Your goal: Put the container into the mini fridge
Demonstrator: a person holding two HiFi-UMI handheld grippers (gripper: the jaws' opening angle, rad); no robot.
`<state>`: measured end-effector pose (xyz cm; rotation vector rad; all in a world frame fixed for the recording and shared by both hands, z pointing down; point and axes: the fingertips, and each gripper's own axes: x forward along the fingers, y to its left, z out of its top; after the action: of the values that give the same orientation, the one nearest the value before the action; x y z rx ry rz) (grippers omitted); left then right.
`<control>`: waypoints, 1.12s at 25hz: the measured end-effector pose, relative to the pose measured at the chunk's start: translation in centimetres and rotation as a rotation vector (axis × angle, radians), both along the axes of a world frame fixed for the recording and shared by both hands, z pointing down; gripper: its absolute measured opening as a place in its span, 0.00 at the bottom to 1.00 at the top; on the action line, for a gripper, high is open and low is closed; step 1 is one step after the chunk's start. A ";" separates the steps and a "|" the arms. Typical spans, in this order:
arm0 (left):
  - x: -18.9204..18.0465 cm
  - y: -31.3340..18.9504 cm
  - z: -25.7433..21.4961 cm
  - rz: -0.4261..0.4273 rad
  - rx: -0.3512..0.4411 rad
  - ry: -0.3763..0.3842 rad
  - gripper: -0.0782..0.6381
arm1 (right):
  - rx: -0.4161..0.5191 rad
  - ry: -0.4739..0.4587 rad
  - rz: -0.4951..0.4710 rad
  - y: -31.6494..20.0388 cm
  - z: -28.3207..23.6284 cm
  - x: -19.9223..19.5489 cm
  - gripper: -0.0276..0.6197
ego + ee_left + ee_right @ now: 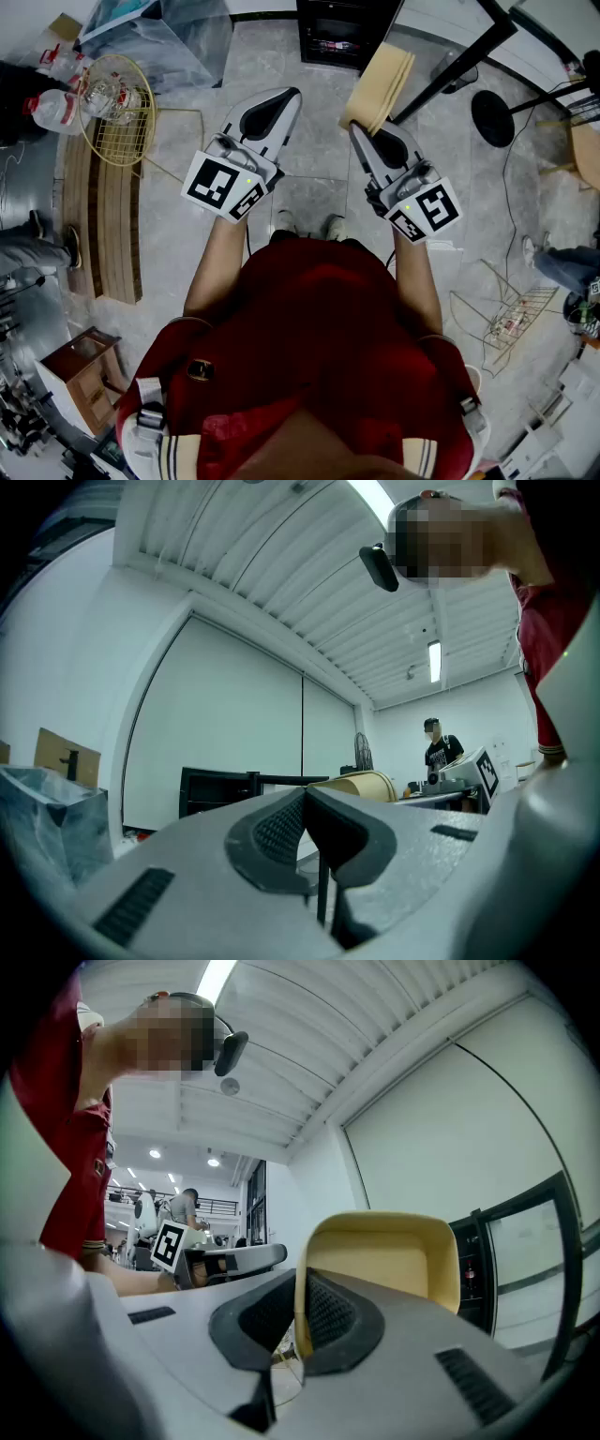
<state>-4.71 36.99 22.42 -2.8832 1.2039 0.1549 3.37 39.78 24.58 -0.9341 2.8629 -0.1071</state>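
Note:
A shallow yellow container (381,85) is pinched by its rim in my right gripper (364,130), held out level in front of the person. In the right gripper view the container (394,1255) stands on edge between the dark pads, its hollow side facing the camera. The black mini fridge (343,31) stands on the floor straight ahead, its door open; it also shows at the right edge of the right gripper view as the fridge (511,1251). My left gripper (282,100) is held beside the right one, jaws together with nothing between them, the same in the left gripper (302,810) view.
A wire basket (117,108) holding plastic bottles sits on a wooden bench at the left. Black table legs (459,66) and a round stand base (493,117) are to the right of the fridge. A clear plastic bag (178,42) lies to its left. Another person (439,750) stands far off.

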 end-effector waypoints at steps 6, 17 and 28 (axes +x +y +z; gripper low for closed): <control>-1.0 -0.4 0.1 0.009 0.002 0.012 0.12 | 0.010 0.010 -0.022 -0.1 0.0 -1.6 0.06; -5.6 -2.2 0.5 0.025 0.004 0.046 0.12 | -0.001 0.047 0.006 -1.8 0.5 -5.5 0.06; -12.3 -3.8 1.4 0.053 -0.012 0.062 0.12 | -0.015 0.090 0.046 -2.7 0.8 -11.6 0.06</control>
<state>-17.03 33.23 23.79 -2.9428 1.1422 0.2396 -8.24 37.04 25.41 -1.0332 2.9235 -0.0845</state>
